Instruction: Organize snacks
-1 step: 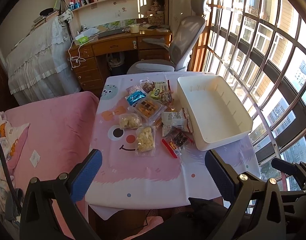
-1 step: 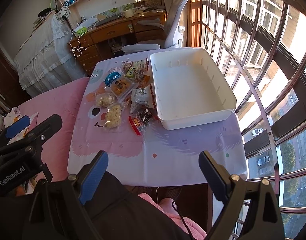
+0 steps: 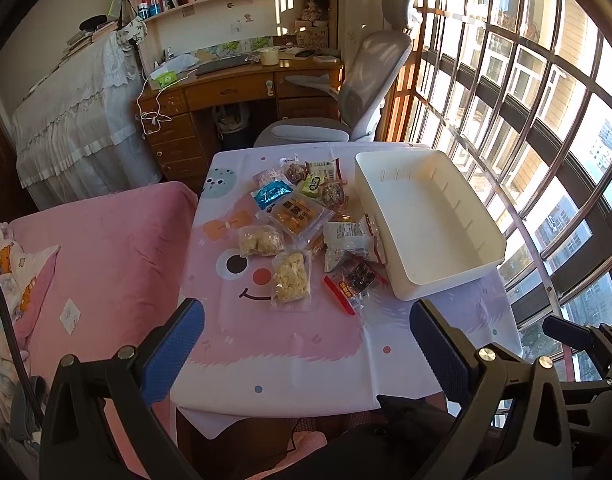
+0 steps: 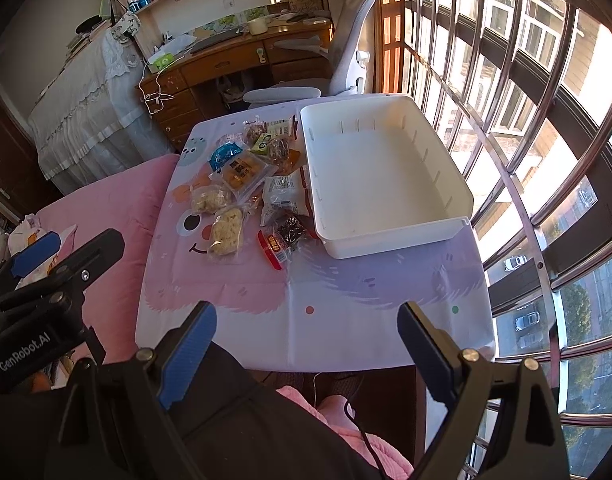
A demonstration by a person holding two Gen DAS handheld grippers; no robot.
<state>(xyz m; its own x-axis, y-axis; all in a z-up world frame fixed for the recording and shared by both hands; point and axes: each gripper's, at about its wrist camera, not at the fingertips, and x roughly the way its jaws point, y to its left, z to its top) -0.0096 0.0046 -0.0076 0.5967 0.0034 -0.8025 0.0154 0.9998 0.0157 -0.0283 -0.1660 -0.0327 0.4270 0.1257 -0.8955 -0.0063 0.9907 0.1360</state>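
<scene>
Task not started: white rectangular plastic bin (image 3: pixel 425 216) holds nothing. Pile of wrapped snack packets (image 3: pixel 306 232) lies just left of the bin on the cartoon-print counter (image 3: pixel 266 344). Left gripper (image 3: pixel 306 344) and right gripper (image 4: pixel 306 344) wide open, holding nothing, near the counter's front edge.

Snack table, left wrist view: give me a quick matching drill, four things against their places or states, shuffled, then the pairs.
Things:
1. white bin
2. blue packet
3. red-edged dark packet
4. left tool

Places or states:
A. open, holding nothing
B. far side of the snack pile
C. empty, on the window side of the table
D. near side of the pile, close to the bin's near corner

Pairs: 1-C, 2-B, 3-D, 4-A
</scene>
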